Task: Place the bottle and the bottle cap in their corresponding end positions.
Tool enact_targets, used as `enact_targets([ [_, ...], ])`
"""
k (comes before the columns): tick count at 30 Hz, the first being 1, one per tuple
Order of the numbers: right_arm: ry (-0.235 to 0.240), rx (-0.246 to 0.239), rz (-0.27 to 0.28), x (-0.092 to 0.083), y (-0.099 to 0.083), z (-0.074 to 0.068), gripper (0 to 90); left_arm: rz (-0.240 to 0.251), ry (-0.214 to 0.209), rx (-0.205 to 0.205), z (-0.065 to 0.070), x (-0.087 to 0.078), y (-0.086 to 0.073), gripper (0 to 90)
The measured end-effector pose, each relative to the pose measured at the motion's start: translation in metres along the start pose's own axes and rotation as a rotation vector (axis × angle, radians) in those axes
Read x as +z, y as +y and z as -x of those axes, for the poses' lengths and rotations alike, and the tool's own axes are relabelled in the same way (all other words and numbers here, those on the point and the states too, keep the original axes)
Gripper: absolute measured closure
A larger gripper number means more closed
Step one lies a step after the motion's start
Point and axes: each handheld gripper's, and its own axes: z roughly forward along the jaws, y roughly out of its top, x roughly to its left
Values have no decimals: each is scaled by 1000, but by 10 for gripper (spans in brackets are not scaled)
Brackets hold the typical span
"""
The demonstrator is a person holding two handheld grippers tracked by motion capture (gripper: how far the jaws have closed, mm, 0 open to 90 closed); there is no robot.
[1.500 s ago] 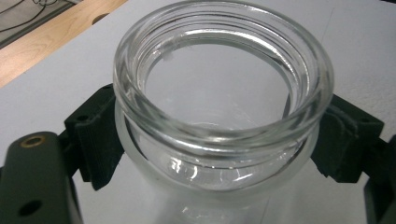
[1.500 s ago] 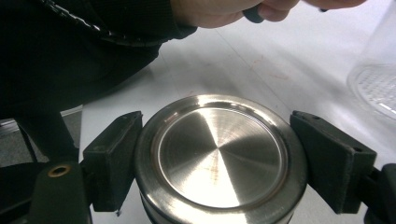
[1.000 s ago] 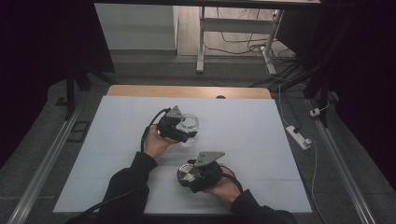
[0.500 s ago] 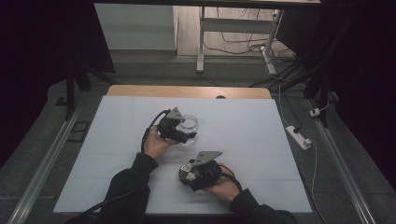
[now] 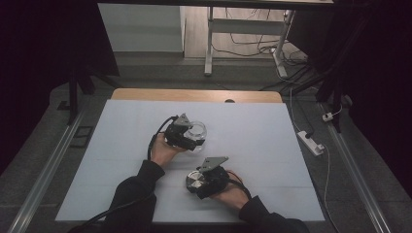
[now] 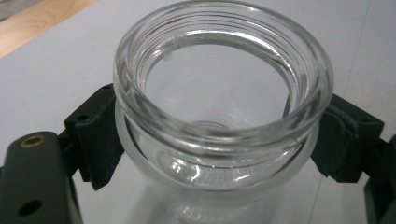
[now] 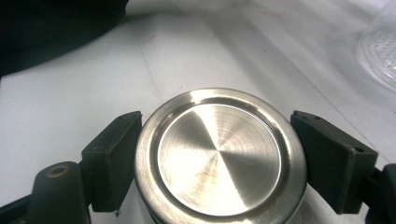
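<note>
A clear glass jar (image 5: 197,130) with an open threaded mouth stands on the white table cover, left of centre. My left gripper (image 5: 193,137) is shut on it. In the left gripper view the jar (image 6: 224,116) sits between the black pads (image 6: 95,135), which press on its body just under the rim. A round brushed-metal lid (image 5: 194,181) lies nearer the front edge with my right gripper (image 5: 197,183) shut on it. In the right gripper view the lid (image 7: 219,151) faces up, clamped by pads (image 7: 334,158) on both sides, and part of the jar (image 7: 380,51) shows at the upper right.
The white cover (image 5: 272,145) spans the table, with a bare wooden strip (image 5: 194,94) along the far edge. A power strip (image 5: 311,142) lies on the floor to the right. Metal rails (image 5: 43,170) run along both sides. A desk frame and cables stand beyond the table.
</note>
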Motion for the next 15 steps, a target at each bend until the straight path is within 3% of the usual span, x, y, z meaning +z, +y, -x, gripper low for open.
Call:
enact_targets([
  [7, -7, -14, -30, 3, 1, -1, 175, 3, -6, 6, -1, -1, -3, 153],
  [15, 7, 23, -15, 1, 1, 1, 120, -2, -2, -5, 0, -1, -2, 148],
])
